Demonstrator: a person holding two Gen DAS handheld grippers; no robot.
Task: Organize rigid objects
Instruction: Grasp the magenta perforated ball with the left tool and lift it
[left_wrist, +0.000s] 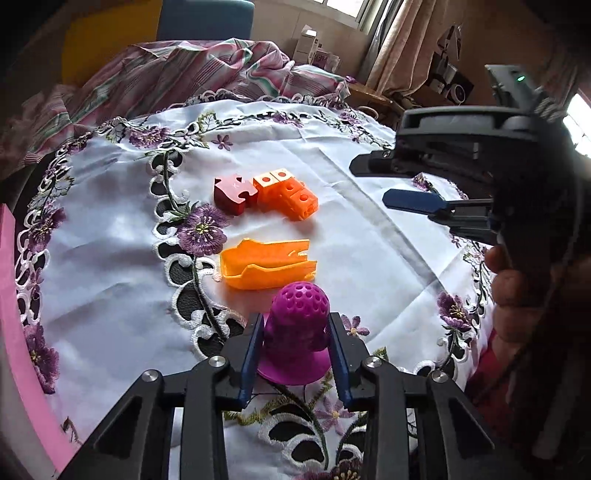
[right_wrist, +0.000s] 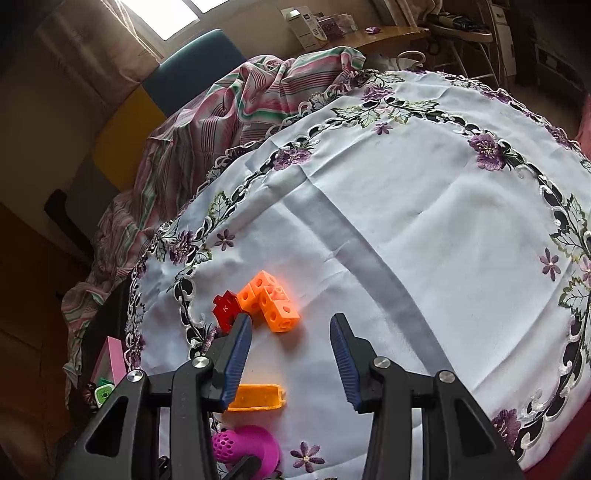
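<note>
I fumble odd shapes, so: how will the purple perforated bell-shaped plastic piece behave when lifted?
The purple perforated bell-shaped plastic piece looks rigid and probably light, being hollow-looking with holes. Its tapering sides may slip upward out of the left tongs. The flared base suggests it stands steadily when set down.

Quick count of what you've got on the white embroidered cloth (left_wrist: 110, 258): four toy pieces total. One dark red puzzle-shaped block (left_wrist: 233, 194), upper middle of the left wrist view. One orange cluster of linked cubes (left_wrist: 290, 195) right beside it, and it looks like four or five cubes snapped together, hard to say exactly. One orange open shell piece (left_wrist: 267, 264) at center frame. One purple perforated dome thing (left_wrist: 297, 332) at lower center. You've also got two grippers, one per hand. One striped blanket (left_wrist: 177, 77) sits across the top.
</note>
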